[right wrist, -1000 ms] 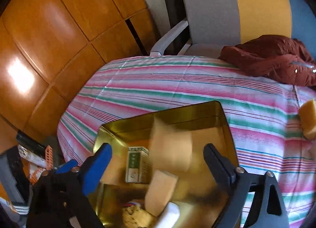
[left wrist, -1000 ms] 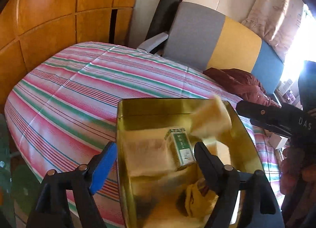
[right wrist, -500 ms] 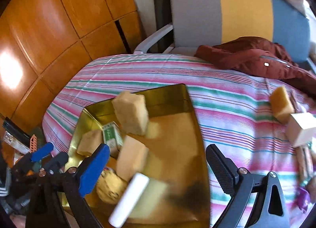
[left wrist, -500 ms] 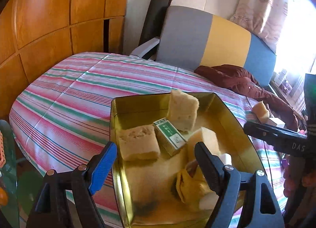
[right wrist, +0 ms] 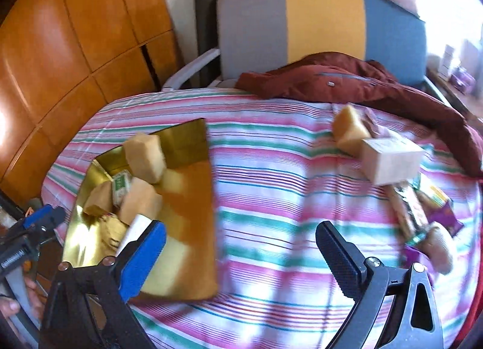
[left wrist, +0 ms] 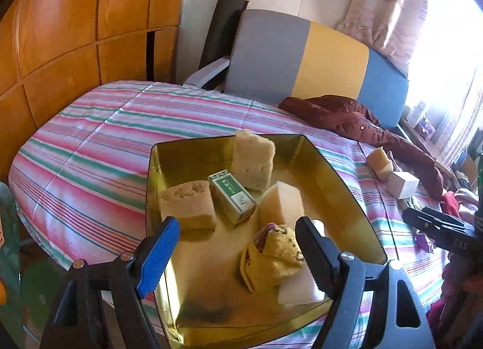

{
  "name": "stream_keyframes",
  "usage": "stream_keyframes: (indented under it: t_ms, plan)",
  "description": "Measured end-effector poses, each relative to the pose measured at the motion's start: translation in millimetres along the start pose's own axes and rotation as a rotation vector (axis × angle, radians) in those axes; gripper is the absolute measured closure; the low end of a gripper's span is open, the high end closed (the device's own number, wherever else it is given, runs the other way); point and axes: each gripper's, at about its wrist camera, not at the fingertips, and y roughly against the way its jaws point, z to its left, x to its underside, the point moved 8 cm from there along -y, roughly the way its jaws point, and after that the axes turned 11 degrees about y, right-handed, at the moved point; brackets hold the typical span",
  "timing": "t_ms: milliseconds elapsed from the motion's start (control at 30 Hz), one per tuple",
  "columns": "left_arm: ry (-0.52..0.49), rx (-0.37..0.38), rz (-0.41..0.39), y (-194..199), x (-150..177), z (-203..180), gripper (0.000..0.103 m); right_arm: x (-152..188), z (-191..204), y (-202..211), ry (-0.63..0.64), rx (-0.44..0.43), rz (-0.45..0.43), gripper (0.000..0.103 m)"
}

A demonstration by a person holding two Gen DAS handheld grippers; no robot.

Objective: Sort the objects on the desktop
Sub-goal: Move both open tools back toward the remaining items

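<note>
Striped pink-and-green cloth covers the worktop (right wrist: 271, 198). Both the left hand-held gripper (left wrist: 238, 249) and right hand-held gripper (right wrist: 241, 249) gape wide, empty. Beyond, a tan sponge block (right wrist: 347, 131) touches a pale cardboard box (right wrist: 389, 158); probably light, squashy, best pinched across its flat sides.

Harsh daylight blew out the window (left wrist: 459, 47) at right; the right wrist view was motion-blurred, edges fisheye-bent.
</note>
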Motion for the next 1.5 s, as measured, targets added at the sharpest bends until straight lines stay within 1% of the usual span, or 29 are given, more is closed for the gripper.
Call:
stream_keyframes:
  t_ms: [67,200,267,467,600,833,900,933,1100,1200,1367,1433,1500]
  plan:
    - [-0.009,0.009,-0.007,2,0,-5,0.023,7,-17,4,-0.018,0.025,0.006,0.003]
    - [-0.068,0.008,-0.022,6,0,-18,0.023,18,-49,11,-0.054,0.074,0.019,0.003]
    - [-0.084,0.022,-0.019,6,3,-26,0.023,23,-68,16,-0.078,0.098,0.022,0.003]
    - [-0.142,0.069,0.003,4,16,-51,0.022,41,-119,31,-0.166,0.156,0.025,0.002]
    - [-0.215,0.055,0.008,2,26,-69,0.022,53,-148,40,-0.231,0.186,0.024,0.0]
    - [-0.283,0.112,0.052,-2,44,-99,0.022,70,-192,58,-0.297,0.251,0.026,0.0]
    - [-0.314,0.131,0.064,-3,50,-109,0.022,73,-206,66,-0.316,0.267,0.009,0.0]
    - [-0.33,0.141,0.071,-3,54,-114,0.022,73,-211,68,-0.328,0.269,0.003,0.0]
    - [-0.371,0.178,0.096,-4,66,-133,0.022,83,-251,88,-0.467,0.262,-0.058,0.0]
    - [-0.394,0.212,0.129,-6,74,-146,0.022,88,-268,90,-0.512,0.243,-0.06,0.0]
    - [-0.447,0.257,0.176,-8,91,-171,0.022,95,-276,63,-0.528,0.157,0.007,0.0]
    - [-0.473,0.267,0.189,-9,97,-180,0.022,100,-276,52,-0.547,0.12,0.01,0.0]
    - [-0.495,0.274,0.201,-10,103,-189,0.022,110,-281,41,-0.6,0.099,0.001,0.0]
